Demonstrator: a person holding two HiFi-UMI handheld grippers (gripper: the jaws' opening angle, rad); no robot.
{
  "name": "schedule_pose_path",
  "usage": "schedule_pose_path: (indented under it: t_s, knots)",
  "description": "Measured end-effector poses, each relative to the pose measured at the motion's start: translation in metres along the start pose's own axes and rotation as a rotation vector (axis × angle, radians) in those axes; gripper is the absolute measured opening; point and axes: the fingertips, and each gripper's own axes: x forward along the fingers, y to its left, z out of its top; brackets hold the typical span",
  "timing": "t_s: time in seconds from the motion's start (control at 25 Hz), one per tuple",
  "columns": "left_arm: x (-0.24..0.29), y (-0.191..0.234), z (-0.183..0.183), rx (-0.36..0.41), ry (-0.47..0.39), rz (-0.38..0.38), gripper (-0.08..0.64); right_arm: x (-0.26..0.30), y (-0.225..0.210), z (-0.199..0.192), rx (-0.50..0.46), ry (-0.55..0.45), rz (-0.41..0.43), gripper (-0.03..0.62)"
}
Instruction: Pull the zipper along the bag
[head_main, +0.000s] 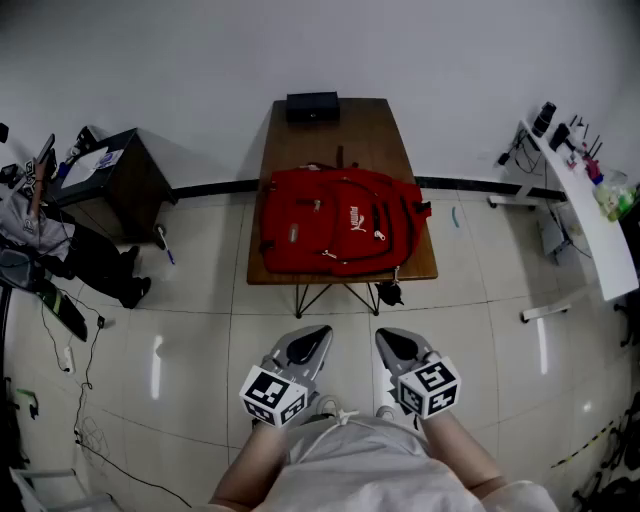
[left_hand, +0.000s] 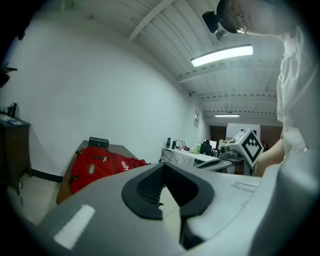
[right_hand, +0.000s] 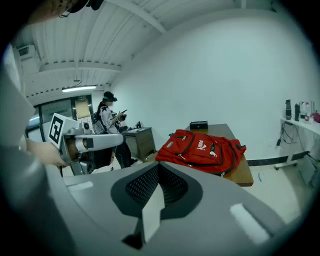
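On the table (head_main: 340, 130), red backpack (head_main: 335, 225) bears white lettering (head_main: 353, 215), probably "PUMA".

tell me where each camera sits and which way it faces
Head view: on the head, facing steeply down at table and bag; left gripper, right gripper and forearms show.
Left gripper view: on the left gripper, facing along its shut jaws at the bag; right gripper at right.
Right gripper view: on the right gripper, facing along its shut jaws at the bag; left gripper at left.
Shared: all three see the bag.
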Motion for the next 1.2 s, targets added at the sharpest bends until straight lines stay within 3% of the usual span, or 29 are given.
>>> schedule_pose_path:
  t_s: [0.48,0.84,1.2]
  knots:
    - [-0.042,0.058,-0.003,-0.02,-0.009,0.01,0.006,0.044,0.051,-0.009,-0.016,0.06,0.005,0.008]
    - [-0.039,0.08,-0.004,-0.04,-0.015,0.035,0.006,0.062,0.045,0.0,-0.035,0.076,0.016,0.008]
    - [-0.002,0.099,-0.006,-0.049,0.007,0.054,0.006,0.089,0.008,0.009,-0.023,0.086,0.04,0.008]
